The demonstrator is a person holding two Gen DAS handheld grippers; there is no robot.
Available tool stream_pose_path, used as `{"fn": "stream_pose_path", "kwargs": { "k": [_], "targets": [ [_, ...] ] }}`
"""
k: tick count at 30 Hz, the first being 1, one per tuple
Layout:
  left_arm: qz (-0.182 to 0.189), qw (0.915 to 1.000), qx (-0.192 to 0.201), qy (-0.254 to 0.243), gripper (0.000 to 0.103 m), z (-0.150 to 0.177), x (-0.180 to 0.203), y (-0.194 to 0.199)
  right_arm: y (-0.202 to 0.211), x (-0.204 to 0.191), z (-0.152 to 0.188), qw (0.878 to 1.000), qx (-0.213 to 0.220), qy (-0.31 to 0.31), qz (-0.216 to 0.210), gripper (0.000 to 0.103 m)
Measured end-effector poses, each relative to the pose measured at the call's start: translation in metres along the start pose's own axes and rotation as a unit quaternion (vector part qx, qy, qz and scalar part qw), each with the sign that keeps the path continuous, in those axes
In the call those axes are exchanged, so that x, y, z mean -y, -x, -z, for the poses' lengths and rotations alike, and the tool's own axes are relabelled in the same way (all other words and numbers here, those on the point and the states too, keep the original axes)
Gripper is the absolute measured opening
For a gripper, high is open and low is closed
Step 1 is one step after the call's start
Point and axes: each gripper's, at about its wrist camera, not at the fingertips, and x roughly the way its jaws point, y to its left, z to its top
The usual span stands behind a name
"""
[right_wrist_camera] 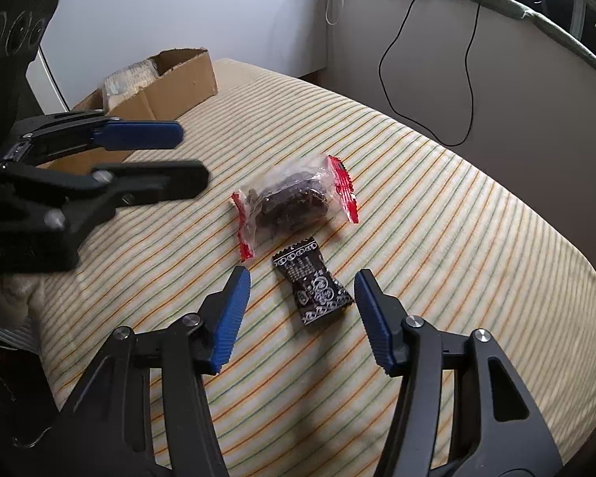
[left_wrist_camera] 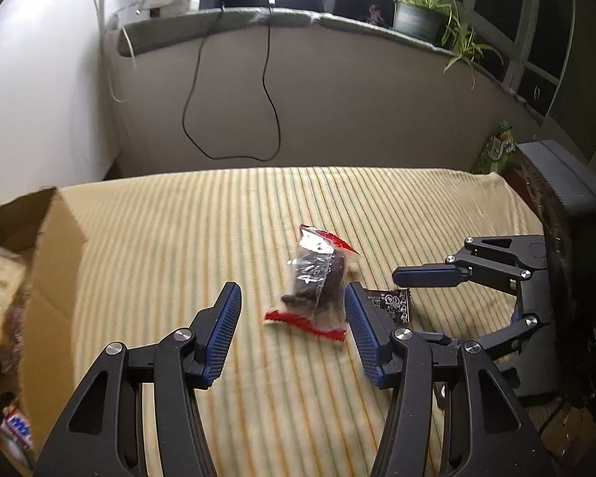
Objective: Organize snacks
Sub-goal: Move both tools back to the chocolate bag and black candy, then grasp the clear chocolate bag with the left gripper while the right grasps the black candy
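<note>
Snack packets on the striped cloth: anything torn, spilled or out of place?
Nothing spilled or torn. The clear red-ended packet and the black packet lie sealed and loose on the cloth, outside the cardboard box. Both grippers are open.

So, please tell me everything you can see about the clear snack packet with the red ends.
The clear packet is see-through plastic with crimped red seals at both ends and a dark brown lumpy snack inside. It lies flat and sealed on the striped cloth, just beyond the black patterned packet, perhaps touching it. Neither gripper touches it.
</note>
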Motion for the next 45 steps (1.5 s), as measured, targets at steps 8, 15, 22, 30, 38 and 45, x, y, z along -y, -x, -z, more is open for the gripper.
{"fn": "stream_pose_path", "kwargs": {
  "k": [8, 15, 22, 30, 38, 45],
  "targets": [
    [0.01, 0.9995, -0.029, -0.007, 0.053, -0.005, 0.006, -0.03, -0.01, 0.005, -0.002, 1.0, -0.004, -0.007, -0.014, 0.048],
    [0.007, 0.9991, -0.04, -0.006, 0.048, -0.005, 0.003, -0.042, -0.012, 0.002, -0.002, 1.0, -0.008, 0.004, -0.006, 0.046],
    [0.005, 0.9992, -0.039, -0.005, 0.041, -0.006, 0.003, -0.042, -0.014, -0.001, -0.004, 1.0, -0.009, 0.009, 0.002, 0.04],
    [-0.002, 0.9993, -0.038, -0.006, 0.037, -0.004, -0.002, -0.039, -0.018, -0.006, -0.007, 0.999, -0.016, 0.026, 0.018, 0.031],
    [-0.011, 0.9994, -0.032, 0.0, 0.037, 0.001, -0.006, -0.031, -0.01, 0.0, 0.0, 1.0, -0.012, 0.013, 0.022, 0.029],
    [-0.017, 0.9997, -0.016, -0.003, 0.036, 0.004, -0.003, -0.015, -0.001, 0.003, 0.006, 1.0, -0.002, -0.014, 0.022, 0.028]
  ]
}}
